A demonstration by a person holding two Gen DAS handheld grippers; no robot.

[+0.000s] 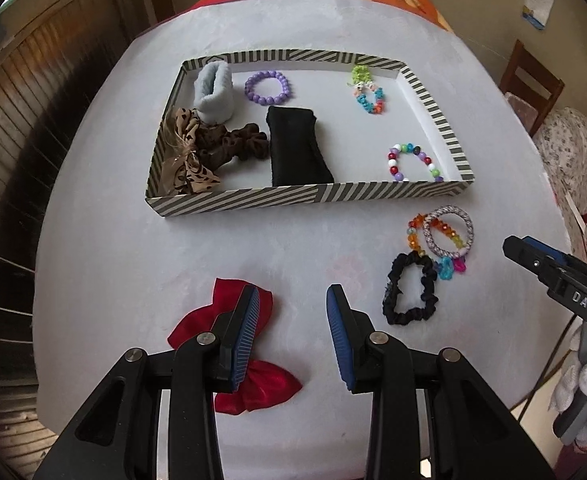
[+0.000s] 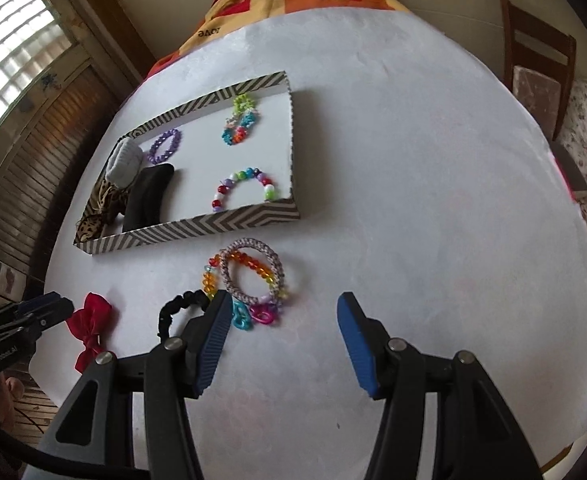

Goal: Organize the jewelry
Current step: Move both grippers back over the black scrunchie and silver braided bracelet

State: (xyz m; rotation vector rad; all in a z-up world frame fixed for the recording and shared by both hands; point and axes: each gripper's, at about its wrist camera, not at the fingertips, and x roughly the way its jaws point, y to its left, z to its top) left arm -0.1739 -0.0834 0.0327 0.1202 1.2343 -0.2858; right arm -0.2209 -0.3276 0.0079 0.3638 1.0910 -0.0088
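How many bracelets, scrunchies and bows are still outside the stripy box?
Bead bracelets: 1, orange and yellow beads with charms
Scrunchies and hair ties: 2, black scrunchie and braided tie
Bows: 1, red bow
Total: 4

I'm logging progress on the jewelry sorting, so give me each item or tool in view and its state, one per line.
Striped cardboard tray: open, partly filled.
Purple bead bracelet: flat in the tray.
Black folded cloth band: in the tray.
Red velvet bow: on the table, outside the tray.
Black fabric scrunchie: on the table, not held.
Grey braided hair tie: overlapping an orange bead bracelet.
Left tongs: open, empty.
Right tongs: open, empty.
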